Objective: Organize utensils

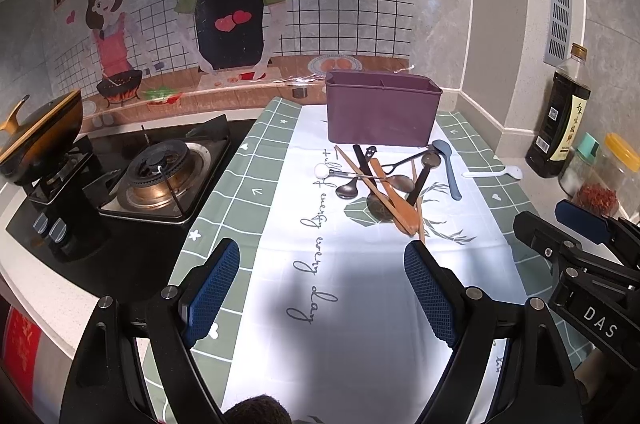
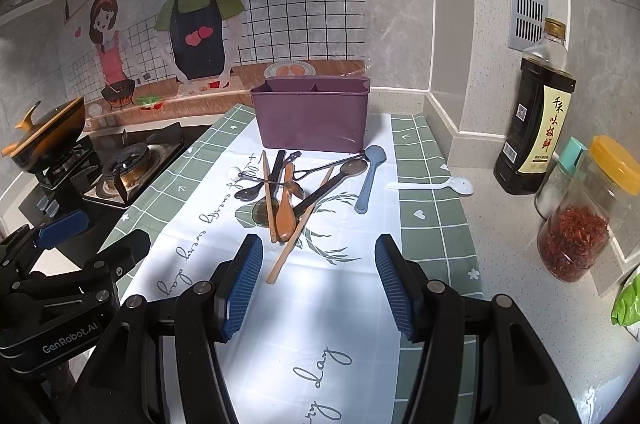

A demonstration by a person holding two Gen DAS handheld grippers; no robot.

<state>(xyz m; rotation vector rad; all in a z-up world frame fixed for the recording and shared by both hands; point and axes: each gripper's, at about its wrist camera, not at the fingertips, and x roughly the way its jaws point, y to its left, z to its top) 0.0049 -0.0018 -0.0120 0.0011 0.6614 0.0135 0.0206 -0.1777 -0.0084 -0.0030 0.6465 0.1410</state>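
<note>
Speckled countertop (image 2: 500, 264), checked cloth (image 2: 432, 224) bearing purple caddy (image 2: 312, 119), utensil heap (image 2: 296, 191), white spoon (image 2: 436, 185)

Both grippers are built of black linkages with silver pivot screws. Blue ribbed pads (image 2: 242, 288) are fitted. "GenRobot.AI" and "DAS" markings are noted.
</note>
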